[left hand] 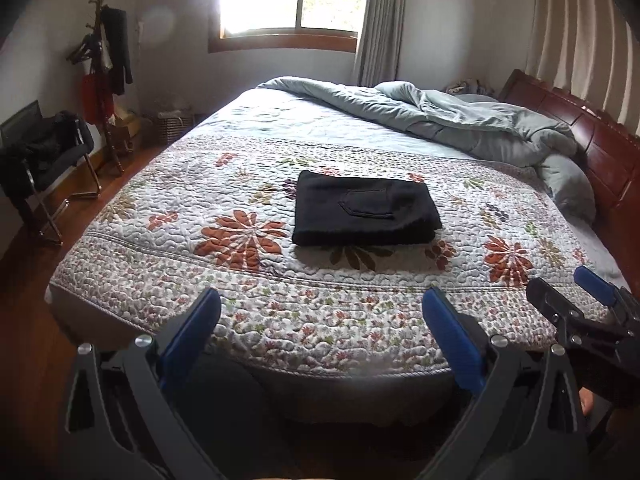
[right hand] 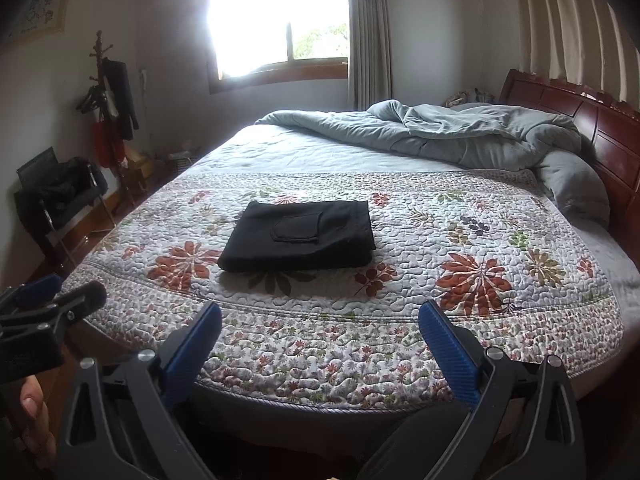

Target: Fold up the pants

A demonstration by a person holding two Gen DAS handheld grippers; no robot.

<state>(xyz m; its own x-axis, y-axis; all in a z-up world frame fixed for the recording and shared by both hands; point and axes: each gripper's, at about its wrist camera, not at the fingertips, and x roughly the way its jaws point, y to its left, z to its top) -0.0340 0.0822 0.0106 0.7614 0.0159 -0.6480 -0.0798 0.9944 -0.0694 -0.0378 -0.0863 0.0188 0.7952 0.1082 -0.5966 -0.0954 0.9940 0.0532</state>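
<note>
Black pants lie folded into a flat rectangle, back pocket up, on the floral quilt in the middle of the bed; they also show in the right wrist view. My left gripper is open and empty, held back above the bed's near edge. My right gripper is open and empty too, also back near the edge. Each gripper shows in the other's view: the right one at the right, the left one at the left.
A rumpled grey duvet lies along the far side by the dark wooden headboard. A black chair with clothes, a coat stand and a basket stand on the wooden floor at the left.
</note>
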